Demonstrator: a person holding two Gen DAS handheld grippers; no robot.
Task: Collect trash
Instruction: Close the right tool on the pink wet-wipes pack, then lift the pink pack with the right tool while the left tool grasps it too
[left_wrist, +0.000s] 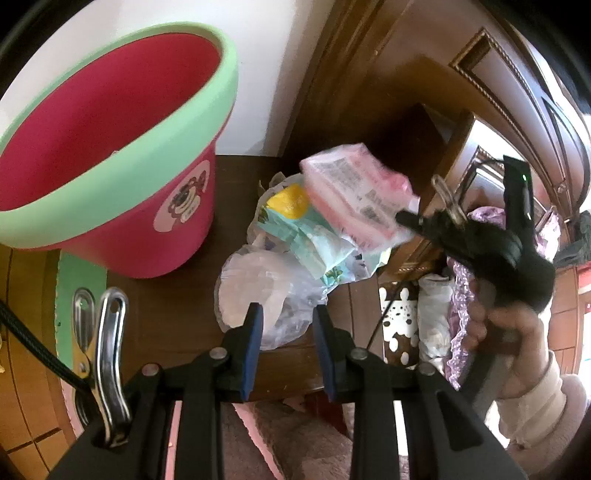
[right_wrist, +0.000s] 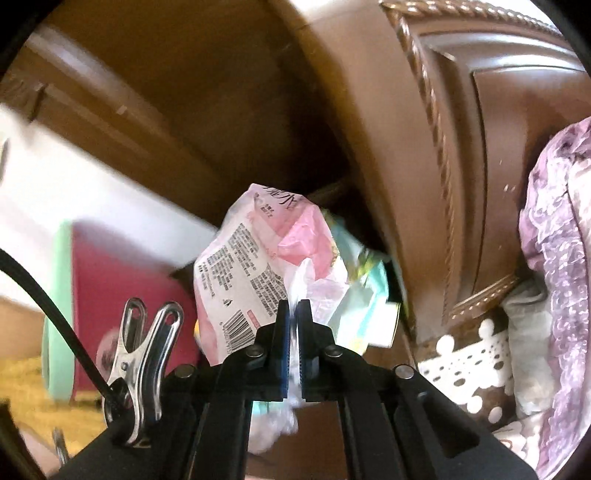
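The pink bin with a pale green rim stands on the dark wooden table, tipped toward the left wrist camera so its mouth shows; the part of the inside that can be seen holds nothing. A round sticker on its wall shows a cartoon bear face, too blurred to read any writing.

Just right of the bin lies a heap of trash: a clear plastic bag nearest the camera, a pale green wrapper with a yellow spot above it, and a pink and white wrapper on top.

The pink and white wrapper is lifted, its long side slanting up and away from the right gripper, whose jaws are clamped on the thin white edge of it. Its back carries blocks of small print and a barcode, with large Chinese characters at the top, none of it legible.

The left gripper hangs over the clear bag, jaws parted; they seem not to touch it.
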